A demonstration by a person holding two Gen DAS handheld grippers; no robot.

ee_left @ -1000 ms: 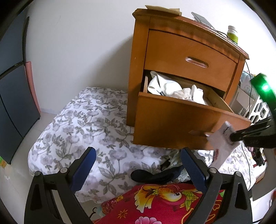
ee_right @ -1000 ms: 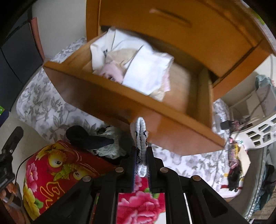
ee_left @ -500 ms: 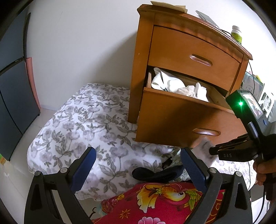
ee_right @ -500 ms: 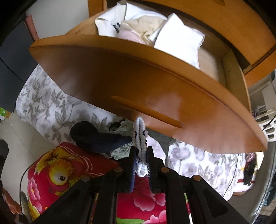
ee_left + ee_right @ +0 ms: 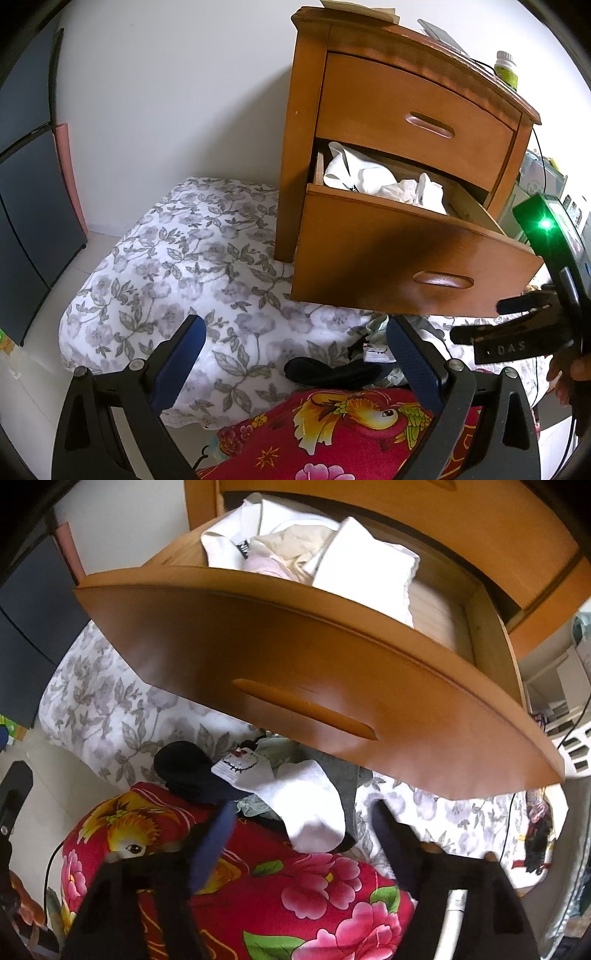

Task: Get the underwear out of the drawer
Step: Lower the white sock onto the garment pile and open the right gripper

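mostly white underwear (image 5: 314,542), loosely crumpled

We are seeing nightstand (image 5: 402,92) standing against wall, lower drawer (image 5: 295,657) pulled out, folded garments (image 5: 365,572) lying inside. Sock (image 5: 310,805) lying below drawer front, on pile (image 5: 266,775) atop quilt (image 5: 177,266). Pillow (image 5: 295,897) lying nearest us.

The right gripper (image 5: 303,823), clamped on a white sock (image 5: 314,812) a second ago, has spread its jaws wide; the sock now lies loose on the clothes pile (partly over the red floral pillow (image 5: 258,886)), below the open drawer (image 5: 295,657).
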